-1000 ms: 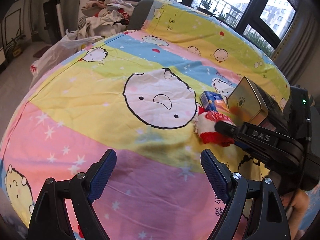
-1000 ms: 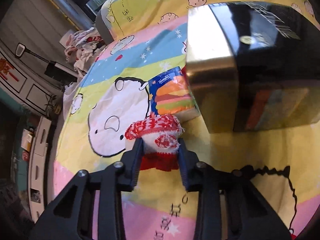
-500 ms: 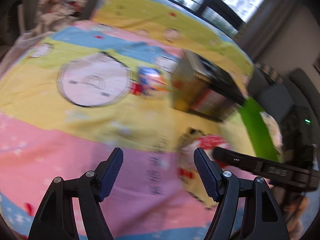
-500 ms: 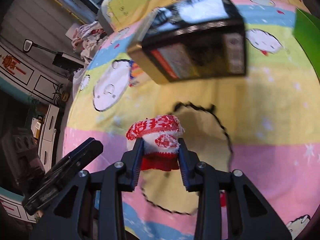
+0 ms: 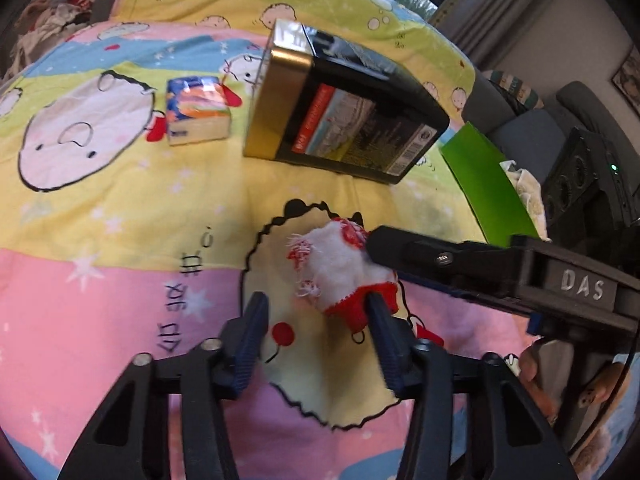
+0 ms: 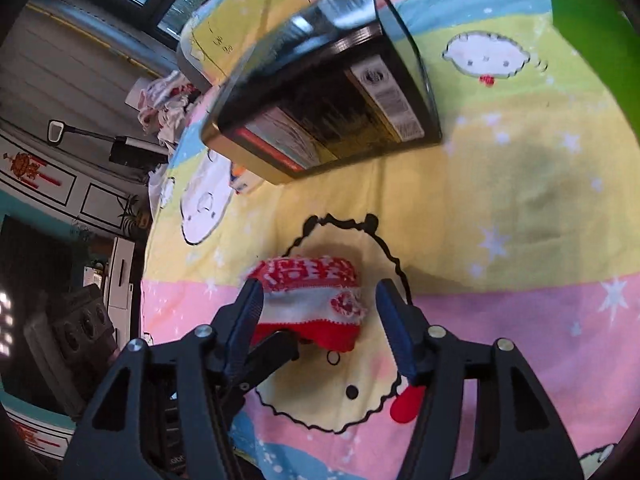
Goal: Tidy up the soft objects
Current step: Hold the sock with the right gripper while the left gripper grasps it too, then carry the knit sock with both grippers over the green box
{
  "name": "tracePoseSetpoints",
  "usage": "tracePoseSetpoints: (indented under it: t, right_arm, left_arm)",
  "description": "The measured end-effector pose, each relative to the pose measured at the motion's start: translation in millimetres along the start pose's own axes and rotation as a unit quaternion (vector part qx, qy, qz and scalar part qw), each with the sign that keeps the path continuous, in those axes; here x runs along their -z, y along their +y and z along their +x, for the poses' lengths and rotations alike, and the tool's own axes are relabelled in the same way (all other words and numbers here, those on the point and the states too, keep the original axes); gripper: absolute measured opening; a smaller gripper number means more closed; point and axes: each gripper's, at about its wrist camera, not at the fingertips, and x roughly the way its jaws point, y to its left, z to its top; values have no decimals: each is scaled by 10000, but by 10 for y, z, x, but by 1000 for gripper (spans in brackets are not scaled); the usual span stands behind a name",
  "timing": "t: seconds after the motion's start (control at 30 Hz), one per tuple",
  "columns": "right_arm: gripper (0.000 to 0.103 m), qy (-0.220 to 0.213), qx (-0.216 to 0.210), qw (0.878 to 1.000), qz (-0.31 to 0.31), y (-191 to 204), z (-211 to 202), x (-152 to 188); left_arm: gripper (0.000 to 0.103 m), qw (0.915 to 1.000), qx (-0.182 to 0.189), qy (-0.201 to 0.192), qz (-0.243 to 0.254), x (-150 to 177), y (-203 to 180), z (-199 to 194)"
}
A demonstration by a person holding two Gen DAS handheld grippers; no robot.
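Observation:
A red and white knitted soft piece (image 5: pixel 340 276) lies on the cartoon bedsheet (image 5: pixel 120 200). It also shows in the right wrist view (image 6: pixel 312 300). My right gripper (image 6: pixel 320 324) is open, its fingers on either side of the piece. My left gripper (image 5: pixel 316 332) is open, and its right finger (image 5: pixel 380 340) touches the piece's red edge. The right gripper's finger (image 5: pixel 424 256) reaches the piece from the right in the left wrist view.
A black and gold box (image 5: pixel 340 112) stands behind the piece, with a tissue pack (image 5: pixel 198 110) to its left. A green box (image 5: pixel 488 184) is at the right. A clothes pile (image 6: pixel 168 100) lies at the bed's far end.
My right gripper carried the knitted piece toward the near side of the bed, set it down and opened. My left gripper moved in beside the piece.

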Motion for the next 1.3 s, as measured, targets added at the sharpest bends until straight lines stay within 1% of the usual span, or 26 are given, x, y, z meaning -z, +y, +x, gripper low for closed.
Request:
tracePoseSetpoints:
  t: [0.03, 0.07, 0.1, 0.13, 0.17, 0.23, 0.33, 0.43, 0.53, 0.57, 0.67, 0.8, 0.93, 1.1, 1.2, 1.3]
  right_arm:
    - [59, 47, -44, 10000, 22, -18, 48, -9]
    - [59, 96, -134, 9998, 75, -38, 104, -14]
    - [55, 103, -223, 9996, 106, -60, 113, -17]
    - [45, 76, -318, 9994, 115, -67, 105, -20]
    - [43, 50, -368, 9992, 121, -59, 75, -23]
    - [42, -108, -329, 9994, 88, -53, -41, -9]
    - [42, -522, -252, 9983, 28, -48, -314, -23]
    - [42, -1075, -183, 9940, 55, -101, -703, -34]
    - [42, -1670, 63, 9859, 65, -191, -1150, -27]
    - [42, -1887, 179, 9818, 108, -250, -1321, -9]
    - [42, -2292, 462, 9720, 252, -446, -1655, 26]
    - [42, -2717, 785, 9575, 565, -764, -1996, 89]
    - [43, -2879, 989, 9484, 890, -980, -2137, 120]
    - [43, -2862, 1281, 9409, 1281, -1273, -2239, 170]
    - [43, -2761, 1484, 9386, 1441, -1411, -2265, 180]
    - [43, -2676, 1569, 9383, 1528, -1498, -2248, 174]
  left_arm:
    - [33, 10000, 31, 5, 26, -1, -25, 27]
    - [30, 10000, 53, -2, 67, -5, -67, 45]
    - [30, 9999, -26, -33, 104, -10, -102, 52]
    - [30, 9998, -105, -77, 153, -19, -137, 51]
    - [30, 9995, -167, -143, 233, -29, -199, 41]
    - [30, 9991, -167, -204, 346, -59, -292, 25]
    - [30, 9979, -6, -373, 525, -135, -523, -37]
    - [30, 9946, 349, -607, 760, -238, -833, -116]
    - [30, 9886, 831, -706, 1038, -347, -1215, -118]
    - [30, 9860, 984, -706, 1151, -380, -1365, -98]
    - [30, 9798, 1321, -614, 1370, -432, -1745, 21]
    - [30, 9707, 1631, -483, 1697, -454, -2162, 214]
    - [30, 9635, 1745, -289, 2009, -412, -2494, 431]
    - [30, 9603, 1868, 89, 2068, -388, -2701, 712]
    - [30, 9600, 1877, 291, 2058, -328, -2774, 845]
    - [30, 9617, 1800, 422, 2024, -293, -2818, 936]
